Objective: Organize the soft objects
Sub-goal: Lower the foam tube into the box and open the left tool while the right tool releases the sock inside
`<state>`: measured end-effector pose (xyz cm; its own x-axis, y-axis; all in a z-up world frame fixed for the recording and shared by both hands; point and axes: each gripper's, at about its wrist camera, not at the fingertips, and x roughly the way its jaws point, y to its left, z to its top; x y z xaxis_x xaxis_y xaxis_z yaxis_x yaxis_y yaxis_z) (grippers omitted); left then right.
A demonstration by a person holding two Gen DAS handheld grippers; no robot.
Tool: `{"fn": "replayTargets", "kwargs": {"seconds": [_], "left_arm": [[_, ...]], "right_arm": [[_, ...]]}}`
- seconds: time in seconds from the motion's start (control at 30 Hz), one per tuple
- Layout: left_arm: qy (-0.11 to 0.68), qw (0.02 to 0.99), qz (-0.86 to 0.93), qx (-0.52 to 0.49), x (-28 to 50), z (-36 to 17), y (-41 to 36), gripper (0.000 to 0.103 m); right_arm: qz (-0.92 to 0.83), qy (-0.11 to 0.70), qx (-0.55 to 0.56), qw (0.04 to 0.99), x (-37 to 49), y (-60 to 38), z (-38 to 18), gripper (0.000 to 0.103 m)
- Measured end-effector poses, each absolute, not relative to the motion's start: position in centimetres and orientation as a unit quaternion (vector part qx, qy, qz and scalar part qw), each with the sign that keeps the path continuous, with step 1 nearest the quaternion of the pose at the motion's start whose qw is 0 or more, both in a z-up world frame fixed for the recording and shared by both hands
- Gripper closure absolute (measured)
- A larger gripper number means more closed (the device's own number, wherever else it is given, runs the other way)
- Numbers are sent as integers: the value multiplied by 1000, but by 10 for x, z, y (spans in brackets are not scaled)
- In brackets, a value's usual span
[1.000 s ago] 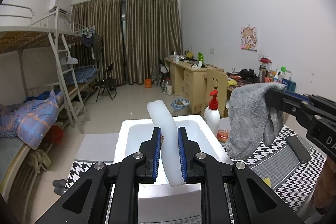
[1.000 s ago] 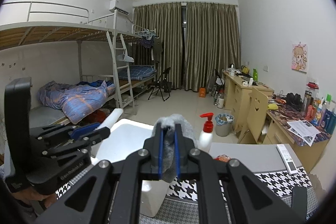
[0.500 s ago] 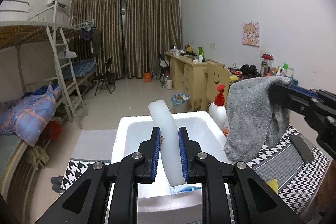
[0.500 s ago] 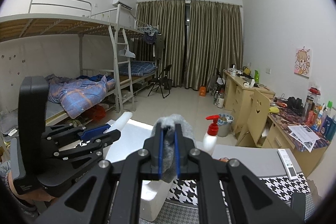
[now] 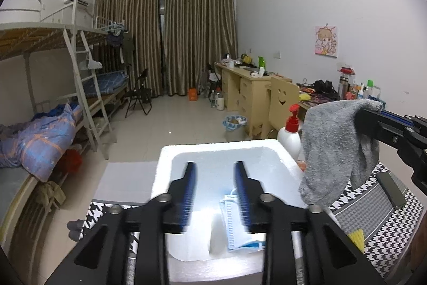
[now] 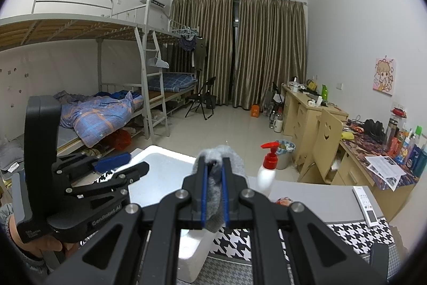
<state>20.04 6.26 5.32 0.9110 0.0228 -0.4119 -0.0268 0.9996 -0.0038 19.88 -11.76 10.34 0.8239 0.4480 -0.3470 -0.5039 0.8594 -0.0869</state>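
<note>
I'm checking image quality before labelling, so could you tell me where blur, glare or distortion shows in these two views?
Left wrist view: the left gripper has motion-smeared fingers, its jaws having just been opening with nothing between them; the foam box interior is blown out white around the mask. Right wrist view: sharp, the right gripper crisp on the grey cloth. Both: fisheye bending, dark corners.

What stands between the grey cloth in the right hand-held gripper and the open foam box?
Nothing visible blocks it. The grey cloth hangs beside the foam box; only the left hand-held gripper, jaws just opened and empty, hovers over the opening.
</note>
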Motion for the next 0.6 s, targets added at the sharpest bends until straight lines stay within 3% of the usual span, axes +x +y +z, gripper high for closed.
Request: {"fn": "replayTargets", "kwargs": {"seconds": [0.03,0.07,0.23,0.43,0.6], "left_arm": [[209,978,13,-7,200,53,64,40],[207,978,16,-8,198,53,66,35],[201,979,30,-16,195,54,74,27],[181,982,49,-31,183,58,85,8],[171,983,56,-38,175,61,93,7]], "right_arm": [[249,159,-89,951,199,-117,103,91],[248,159,-89,951,199,-116,102,91],[245,164,-91,951,202,-113,102,91],[252,165,-89,950,204,-108,102,91],[261,165,-90,947,207,-104,101,91]]}}
